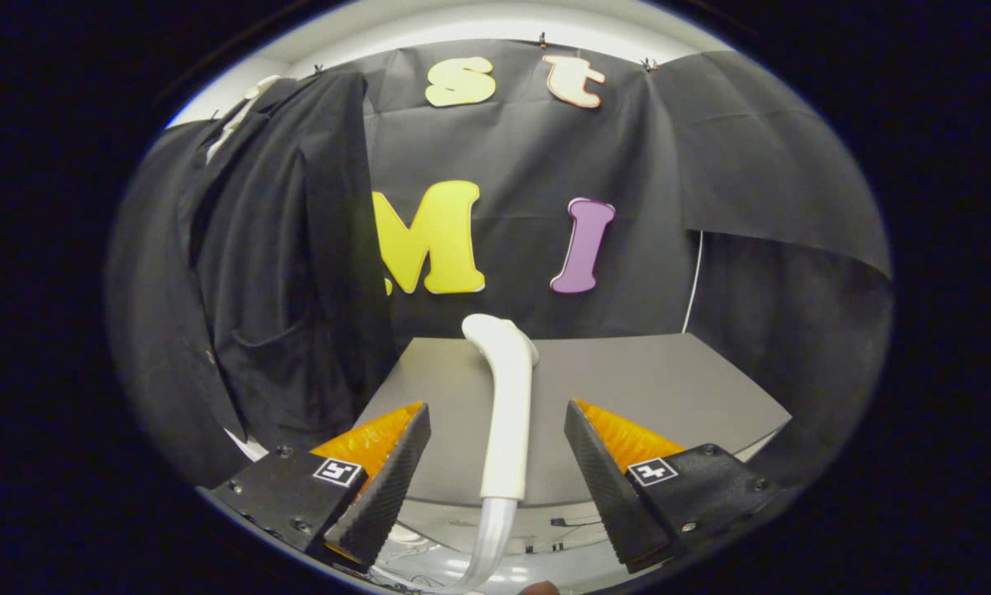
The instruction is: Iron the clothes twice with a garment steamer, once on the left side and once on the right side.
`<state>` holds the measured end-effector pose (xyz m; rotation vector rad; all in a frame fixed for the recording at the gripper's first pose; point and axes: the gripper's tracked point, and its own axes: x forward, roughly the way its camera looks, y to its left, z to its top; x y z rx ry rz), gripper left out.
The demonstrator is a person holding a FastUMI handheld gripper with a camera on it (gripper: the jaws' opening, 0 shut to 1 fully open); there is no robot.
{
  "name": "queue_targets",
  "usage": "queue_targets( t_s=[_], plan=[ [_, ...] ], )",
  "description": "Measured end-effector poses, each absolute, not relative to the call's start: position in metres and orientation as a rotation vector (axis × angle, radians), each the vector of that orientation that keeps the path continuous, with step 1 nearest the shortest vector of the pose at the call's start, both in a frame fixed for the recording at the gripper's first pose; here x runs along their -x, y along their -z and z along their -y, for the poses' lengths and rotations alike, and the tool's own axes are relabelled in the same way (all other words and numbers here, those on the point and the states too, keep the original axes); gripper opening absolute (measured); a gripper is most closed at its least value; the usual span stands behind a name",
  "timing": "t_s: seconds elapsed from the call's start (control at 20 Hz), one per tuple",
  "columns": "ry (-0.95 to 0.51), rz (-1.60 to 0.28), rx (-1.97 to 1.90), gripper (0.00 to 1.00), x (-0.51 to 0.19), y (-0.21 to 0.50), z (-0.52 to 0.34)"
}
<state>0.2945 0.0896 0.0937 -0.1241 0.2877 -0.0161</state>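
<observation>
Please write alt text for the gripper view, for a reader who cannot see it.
A white steamer head stands upright between the open fingers of the hand-held gripper, touched by neither, with its clear hose running down below. Beyond it lies a grey table, and a dark jacket hangs to the left, in front of the black cloth wall.

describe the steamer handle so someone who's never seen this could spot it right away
Start at the grey table in front of the black cloth wall. The steamer handle stands upright at its near edge, between the open gripper fingers, touching neither. It is white with a bent head and a clear hose below, unlike the dark jacket hanging beside it.
</observation>
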Motion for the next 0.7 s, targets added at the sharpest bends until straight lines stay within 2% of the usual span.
queue_targets(
  t_s=[0.45,0.6,0.7],
  plan=[
    [0.044,-0.531,0.164,0.99,-0.350,-0.058,-0.074],
    [0.069,-0.614,0.155,0.91,-0.357,-0.047,-0.066],
    [0.063,-0.648,0.143,0.89,-0.359,-0.039,-0.068]
  ],
)
